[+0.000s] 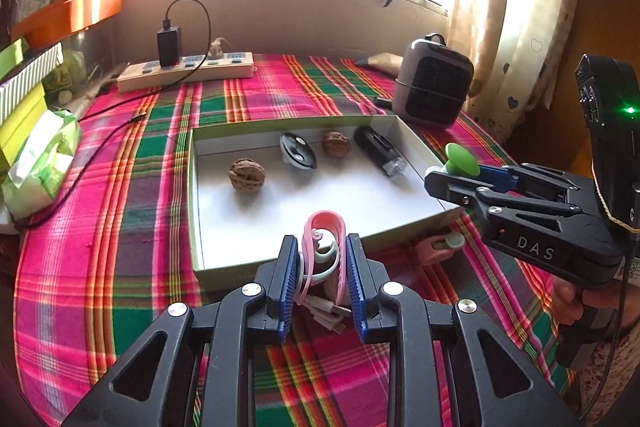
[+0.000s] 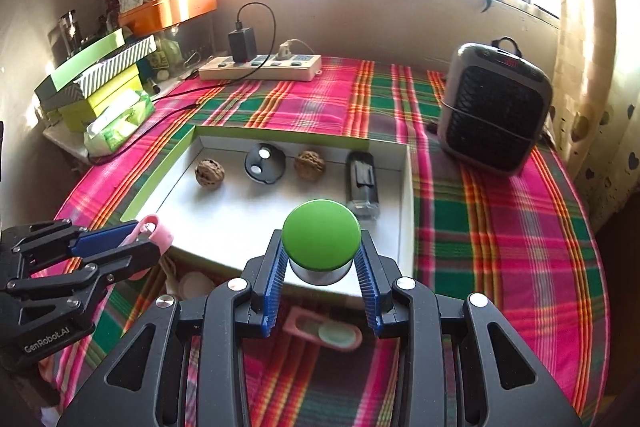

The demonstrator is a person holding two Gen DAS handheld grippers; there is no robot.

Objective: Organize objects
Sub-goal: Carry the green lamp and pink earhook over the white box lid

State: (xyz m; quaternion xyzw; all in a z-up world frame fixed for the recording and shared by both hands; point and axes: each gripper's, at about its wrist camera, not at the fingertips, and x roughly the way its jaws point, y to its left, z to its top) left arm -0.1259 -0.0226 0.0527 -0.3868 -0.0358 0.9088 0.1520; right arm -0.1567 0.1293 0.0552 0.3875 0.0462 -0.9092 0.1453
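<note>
- tablecloth: loud plaid, hot pink and green with orange-yellow stripes
- box: white inside, lime green outside
- 2 walnuts in it, brown and wrinkly
- flashlight black, round cap black with white dots
- left gripper black with blue pads, clamped on a pink cable holder (white cable coiled inside)
- right gripper same colours, gripping a green-topped knob
- heater grey and black
- curtain cream with dark hearts

A home: plaid tablecloth, heart-print curtain, small heater.
</note>
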